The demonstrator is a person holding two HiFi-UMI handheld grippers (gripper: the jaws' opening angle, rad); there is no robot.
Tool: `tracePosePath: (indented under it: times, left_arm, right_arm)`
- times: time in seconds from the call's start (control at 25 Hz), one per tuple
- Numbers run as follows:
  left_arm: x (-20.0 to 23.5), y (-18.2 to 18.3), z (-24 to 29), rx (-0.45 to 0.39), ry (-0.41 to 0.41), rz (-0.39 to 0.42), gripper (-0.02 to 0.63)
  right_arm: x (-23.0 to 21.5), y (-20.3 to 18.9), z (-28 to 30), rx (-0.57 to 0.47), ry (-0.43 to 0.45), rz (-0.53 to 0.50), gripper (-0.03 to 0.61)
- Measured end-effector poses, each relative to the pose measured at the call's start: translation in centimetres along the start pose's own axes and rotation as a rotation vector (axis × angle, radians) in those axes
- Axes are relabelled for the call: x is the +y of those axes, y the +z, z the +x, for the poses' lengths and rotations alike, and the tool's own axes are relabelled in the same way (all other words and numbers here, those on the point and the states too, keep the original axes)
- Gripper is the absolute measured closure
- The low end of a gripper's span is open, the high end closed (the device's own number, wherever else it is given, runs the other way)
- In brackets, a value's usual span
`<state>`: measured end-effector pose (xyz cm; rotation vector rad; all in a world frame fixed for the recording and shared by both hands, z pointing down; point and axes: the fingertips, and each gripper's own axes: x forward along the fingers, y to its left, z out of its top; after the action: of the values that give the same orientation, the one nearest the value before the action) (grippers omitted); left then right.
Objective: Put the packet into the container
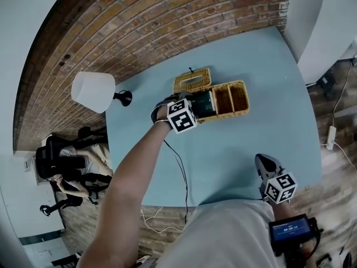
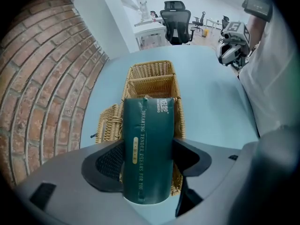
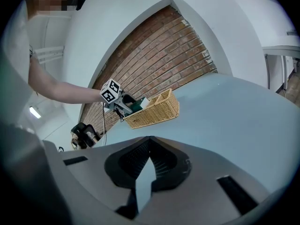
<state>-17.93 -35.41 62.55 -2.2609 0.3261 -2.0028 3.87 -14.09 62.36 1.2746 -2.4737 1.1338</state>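
A pale blue bench (image 1: pixel 223 149) stands against a curved brick wall (image 1: pixel 139 27). A white lamp (image 1: pixel 93 91) sits at one edge and a wicker container (image 1: pixel 231 99) near the middle, its lid (image 1: pixel 192 81) lying open to the side so that the compartments are free. Our left hand-held gripper (image 2: pixel 147 142) is clamped on the dark green packet (image 2: pixel 147 121). It pinches the packet across its width, the long end pointing forward over the compartment nearest us; we judge that this lets it slide in lengthwise. We cannot tell whether it already rests inside. Our right hand-held gripper (image 3: pixel 149 144) is closed on nothing and hangs well apart from the container, near our body, out of the way.
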Motion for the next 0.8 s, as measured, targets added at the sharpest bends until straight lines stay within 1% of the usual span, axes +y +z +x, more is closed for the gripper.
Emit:
tracePosePath:
  times: [0.44,0.6,0.8]
  left_arm:
    - [0.0,0.0,2.2,0.027,-0.034,0.006,0.275]
    - [0.1,0.1,2.2,0.020,-0.055,0.001,0.275]
    - [-0.2,0.0,2.3,0.019,-0.038,-0.016,0.272]
  right_arm:
    - [-0.9,-0.6,-0.6,0.004,-0.028,0.020,0.571]
    - [-1.3,-0.8,-0.9,0.003,-0.031,0.025,0.571]
    - [-1.3,-0.9,-1.3,0.004,-0.031,0.027,0.571]
